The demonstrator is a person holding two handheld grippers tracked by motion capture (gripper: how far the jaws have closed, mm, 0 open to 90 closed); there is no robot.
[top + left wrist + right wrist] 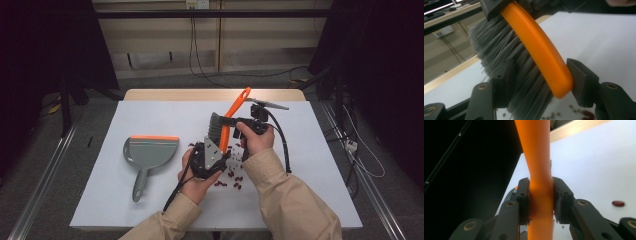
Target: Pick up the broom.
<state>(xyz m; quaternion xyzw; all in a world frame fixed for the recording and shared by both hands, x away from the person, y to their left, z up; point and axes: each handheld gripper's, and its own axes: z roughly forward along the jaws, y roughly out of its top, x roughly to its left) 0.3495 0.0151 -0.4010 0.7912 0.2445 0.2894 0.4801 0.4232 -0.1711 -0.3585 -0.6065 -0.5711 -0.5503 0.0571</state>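
Observation:
A hand brush point(231, 117) with an orange handle and grey bristles point(216, 125) is held tilted above the middle of the white table point(150, 115). My right gripper point(239, 123) is shut on the orange handle point(539, 157), a jaw pressed against either side point(541, 200). My left gripper point(212, 150) sits lower and closes on the brush head point(541, 55): one jaw is pushed into the bristles point(499, 45), the other touches the orange end point(539, 80). Small red beans point(232, 177) lie scattered on the table under both hands.
A grey dustpan point(150, 150) with an orange lip lies flat on the left half of the table, handle toward the person. A single bean point(618, 203) and crumbs point(587, 113) lie on the white surface. Cables trail off the right side.

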